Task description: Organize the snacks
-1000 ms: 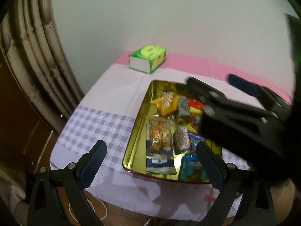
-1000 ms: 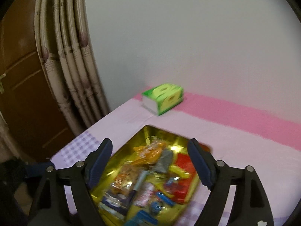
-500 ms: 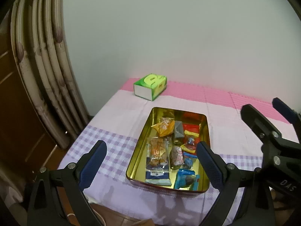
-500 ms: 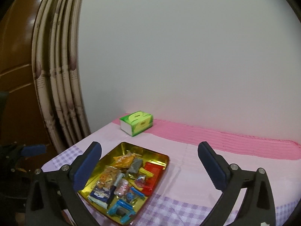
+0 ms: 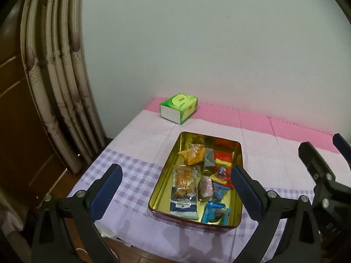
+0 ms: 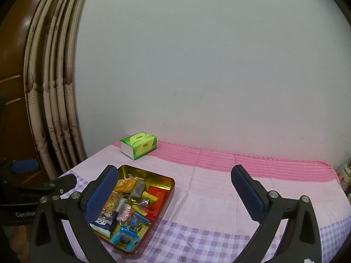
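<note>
A: Snacks (image 5: 198, 182)?
B: All in tin (image 5: 238, 153) on bench (image 6: 219, 197).
A: Tools?
B: Right tool (image 6: 175, 188) just spread wide, empty, backed off. Left tool (image 5: 175, 188) spread, empty. Looks done.

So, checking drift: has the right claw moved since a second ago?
Yes. The right claw has pulled back and right, away from the gold rectangular metal tin.
</note>
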The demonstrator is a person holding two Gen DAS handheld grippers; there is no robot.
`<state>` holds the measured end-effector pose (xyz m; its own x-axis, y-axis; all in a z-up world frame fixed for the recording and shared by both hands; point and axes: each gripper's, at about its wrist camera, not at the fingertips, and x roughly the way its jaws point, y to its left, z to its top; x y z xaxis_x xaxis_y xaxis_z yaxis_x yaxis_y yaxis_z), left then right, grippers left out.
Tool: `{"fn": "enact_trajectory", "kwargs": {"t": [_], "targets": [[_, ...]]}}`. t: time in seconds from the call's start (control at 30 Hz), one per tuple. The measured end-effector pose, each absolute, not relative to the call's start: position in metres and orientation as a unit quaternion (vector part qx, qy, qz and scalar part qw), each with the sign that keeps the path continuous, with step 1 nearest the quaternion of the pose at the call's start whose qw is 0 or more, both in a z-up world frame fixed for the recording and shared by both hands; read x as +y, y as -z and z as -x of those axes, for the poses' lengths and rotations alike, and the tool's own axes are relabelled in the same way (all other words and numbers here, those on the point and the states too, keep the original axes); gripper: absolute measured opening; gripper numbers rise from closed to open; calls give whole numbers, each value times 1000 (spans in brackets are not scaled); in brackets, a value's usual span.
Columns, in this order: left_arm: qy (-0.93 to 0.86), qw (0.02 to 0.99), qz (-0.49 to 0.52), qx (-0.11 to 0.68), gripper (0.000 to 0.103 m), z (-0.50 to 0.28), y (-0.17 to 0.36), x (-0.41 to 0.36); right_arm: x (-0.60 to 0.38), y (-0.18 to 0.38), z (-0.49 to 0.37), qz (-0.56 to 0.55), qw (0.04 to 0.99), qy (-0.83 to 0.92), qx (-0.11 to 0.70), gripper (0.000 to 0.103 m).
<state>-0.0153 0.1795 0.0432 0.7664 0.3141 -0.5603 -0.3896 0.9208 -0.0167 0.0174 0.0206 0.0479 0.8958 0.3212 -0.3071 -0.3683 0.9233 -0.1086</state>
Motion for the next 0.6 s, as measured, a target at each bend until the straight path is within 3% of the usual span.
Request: {"fn": "enact_trajectory", "kwargs": {"t": [0.6], "targets": [[-197,940,59,271,102,20,-47,178,23,-51,-8,87,973,-166,134,102]]}}
